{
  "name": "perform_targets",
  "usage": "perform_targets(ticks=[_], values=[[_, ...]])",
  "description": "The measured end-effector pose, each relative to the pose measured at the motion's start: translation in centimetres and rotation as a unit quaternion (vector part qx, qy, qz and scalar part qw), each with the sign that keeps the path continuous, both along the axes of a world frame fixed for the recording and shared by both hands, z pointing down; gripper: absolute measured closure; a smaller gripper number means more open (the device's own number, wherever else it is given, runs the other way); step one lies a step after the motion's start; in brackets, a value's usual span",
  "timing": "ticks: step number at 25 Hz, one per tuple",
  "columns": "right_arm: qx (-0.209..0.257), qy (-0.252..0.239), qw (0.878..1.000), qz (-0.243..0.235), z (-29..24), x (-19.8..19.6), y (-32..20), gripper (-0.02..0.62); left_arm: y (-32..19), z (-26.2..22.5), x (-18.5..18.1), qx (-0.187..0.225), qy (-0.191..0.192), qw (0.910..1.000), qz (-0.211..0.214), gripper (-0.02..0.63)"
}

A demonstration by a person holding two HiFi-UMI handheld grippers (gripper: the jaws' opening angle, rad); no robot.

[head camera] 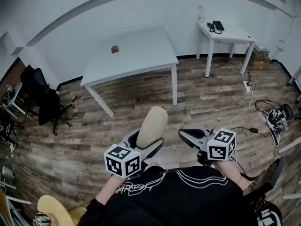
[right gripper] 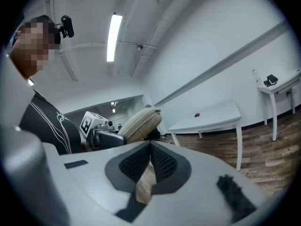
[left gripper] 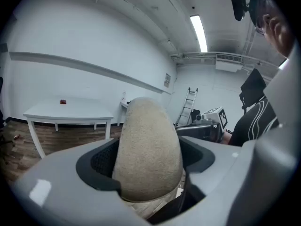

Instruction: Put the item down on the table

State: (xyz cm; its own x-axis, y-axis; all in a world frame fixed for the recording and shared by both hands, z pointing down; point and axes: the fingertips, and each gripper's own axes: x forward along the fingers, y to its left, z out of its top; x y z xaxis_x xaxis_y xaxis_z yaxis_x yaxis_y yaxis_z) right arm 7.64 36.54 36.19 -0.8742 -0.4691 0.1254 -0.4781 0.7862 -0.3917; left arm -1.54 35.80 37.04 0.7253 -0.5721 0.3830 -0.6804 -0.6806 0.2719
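A beige, fuzzy oval case (head camera: 153, 125) stands upright between the jaws of my left gripper (head camera: 148, 142), which is shut on its lower part at chest height over the wood floor. In the left gripper view the case (left gripper: 148, 149) fills the gap between both pads. My right gripper (head camera: 184, 135) hovers just to its right, shut, with nothing between its jaws (right gripper: 150, 149). From the right gripper view the case (right gripper: 141, 121) shows to the left. The large white table (head camera: 141, 55) stands some way ahead, apart from both grippers.
A small red object (head camera: 114, 49) lies on the large table. A smaller white table (head camera: 230, 34) at the back right carries a black phone (head camera: 216, 26). A black chair (head camera: 42, 95) stands left. Cables (head camera: 275, 114) and a power strip (head camera: 246, 86) lie on the floor to the right.
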Motion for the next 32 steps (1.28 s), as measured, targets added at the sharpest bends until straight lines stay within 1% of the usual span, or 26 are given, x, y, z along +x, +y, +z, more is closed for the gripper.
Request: perform_targets(ticks=[4, 9, 15, 18, 22, 25, 29, 32], values=[[0.001, 0.0, 1.0, 0.006, 0.8, 0.2, -3.7, 0.588, -3.5, 1.2, -0.2, -0.005, -0.001, 1.0, -0.003, 0.216], [-0.024, 0.0, 1.0, 0.016, 3.2, -0.2, -9.2, 0.588, -8.9, 3.6, -1.0, -0.025, 0.002, 0.9997, 0.0, 0.216], [-0.049, 0.007, 0.998, 0.024, 6.0, -1.7, -20.3, 0.586, -20.0, 6.9, -2.7, -0.053, 0.001, 0.9986, 0.002, 0.216], [-0.06, 0.01, 0.998, 0.025, 6.9, -3.6, -27.0, 0.588, -26.7, 7.7, -4.7, -0.057, -0.009, 0.9983, -0.002, 0.216], [-0.06, 0.024, 0.998, 0.019, 6.6, -6.5, -35.9, 0.588, -36.2, 7.3, -8.1, -0.056, -0.009, 0.9983, -0.014, 0.216], [-0.041, 0.04, 0.998, 0.012, 4.9, -8.5, -42.0, 0.588, -42.3, 6.4, -9.6, -0.045, -0.009, 0.9989, -0.015, 0.216], [-0.011, 0.051, 0.999, 0.008, 2.7, -9.6, -46.4, 0.586, -46.7, 4.6, -10.2, -0.015, -0.009, 0.9998, -0.01, 0.216], [-0.008, 0.061, 0.998, 0.012, 2.9, -9.6, -48.1, 0.588, -48.7, 4.0, -10.9, -0.005, -0.007, 0.9998, -0.016, 0.216]])
